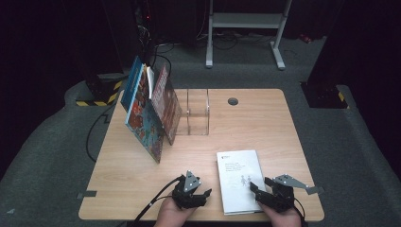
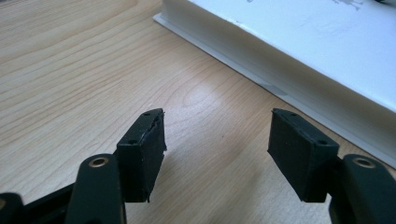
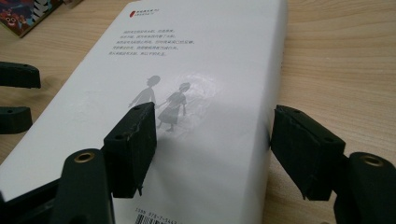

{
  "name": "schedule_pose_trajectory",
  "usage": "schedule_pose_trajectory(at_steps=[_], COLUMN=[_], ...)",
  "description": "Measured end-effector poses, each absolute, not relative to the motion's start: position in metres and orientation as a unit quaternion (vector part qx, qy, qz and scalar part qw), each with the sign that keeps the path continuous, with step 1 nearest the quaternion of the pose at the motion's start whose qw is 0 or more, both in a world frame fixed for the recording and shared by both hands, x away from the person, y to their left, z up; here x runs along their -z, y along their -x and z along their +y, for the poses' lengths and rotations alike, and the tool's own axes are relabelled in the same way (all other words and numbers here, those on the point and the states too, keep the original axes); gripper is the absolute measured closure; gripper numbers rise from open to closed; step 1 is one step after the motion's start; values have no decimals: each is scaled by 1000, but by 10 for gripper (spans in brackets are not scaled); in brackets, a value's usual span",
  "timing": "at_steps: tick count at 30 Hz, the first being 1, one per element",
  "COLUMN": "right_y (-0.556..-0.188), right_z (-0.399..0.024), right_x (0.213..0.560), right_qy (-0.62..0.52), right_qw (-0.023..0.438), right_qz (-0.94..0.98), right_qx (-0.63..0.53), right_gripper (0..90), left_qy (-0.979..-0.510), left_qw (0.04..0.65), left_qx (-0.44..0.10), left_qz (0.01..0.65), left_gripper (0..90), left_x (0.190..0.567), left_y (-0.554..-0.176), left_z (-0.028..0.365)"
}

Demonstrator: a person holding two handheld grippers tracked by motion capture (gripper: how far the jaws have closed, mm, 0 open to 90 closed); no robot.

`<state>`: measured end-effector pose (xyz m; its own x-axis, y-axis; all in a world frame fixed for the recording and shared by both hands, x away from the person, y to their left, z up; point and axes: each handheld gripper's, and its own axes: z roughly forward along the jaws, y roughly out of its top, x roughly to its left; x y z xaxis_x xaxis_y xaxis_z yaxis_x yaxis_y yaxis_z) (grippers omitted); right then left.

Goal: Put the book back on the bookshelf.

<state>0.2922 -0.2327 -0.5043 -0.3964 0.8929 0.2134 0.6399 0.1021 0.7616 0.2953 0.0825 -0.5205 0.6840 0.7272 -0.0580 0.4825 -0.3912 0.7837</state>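
A white book (image 1: 239, 180) lies flat near the front edge of the tabletop (image 1: 265, 118), between the two hands, and neither pair of tongs has hold of it. I judge the job to be standing it up with the other books, and if so it is barely begun: the book has not left the wood, and the lifting and carrying are all still to do.

The left tongs (image 1: 204, 195) sit just beside the book's left edge, apart from it. In the left gripper view their pads (image 2: 142, 156) stand partly open over bare wood with nothing between them, the book's thick white edge (image 2: 299, 60) just ahead. The right tongs (image 1: 253, 190) hang at the book's near right corner. In the right gripper view they are spread wide, one pad (image 3: 133, 144) over the cover and the other (image 3: 303, 151) out past the long edge; I see nothing gripped.

The book is a thick paperback with a glossy white cover (image 3: 196, 107) that catches the light. It carries a small red mark, a few lines of small grey print, two small grey figures hand in hand, and a barcode at the near end.

Far back on the left, several colourful books (image 1: 146, 113) lean against a clear stand (image 1: 197, 112), well apart from the white one.
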Motion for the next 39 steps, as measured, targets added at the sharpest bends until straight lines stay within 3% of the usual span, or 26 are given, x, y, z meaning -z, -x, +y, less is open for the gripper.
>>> schedule_pose_trajectory(at_steps=[39], right_y=[-290], right_z=[-216], right_x=[504], right_qy=[-526], right_qw=[163], right_qz=[727], right_qx=[-410], right_gripper=[324], left_qy=[-824], left_qw=[407], left_qx=[-140], left_qz=[370], left_gripper=[411], left_x=[523], left_y=[-305], left_z=[65])
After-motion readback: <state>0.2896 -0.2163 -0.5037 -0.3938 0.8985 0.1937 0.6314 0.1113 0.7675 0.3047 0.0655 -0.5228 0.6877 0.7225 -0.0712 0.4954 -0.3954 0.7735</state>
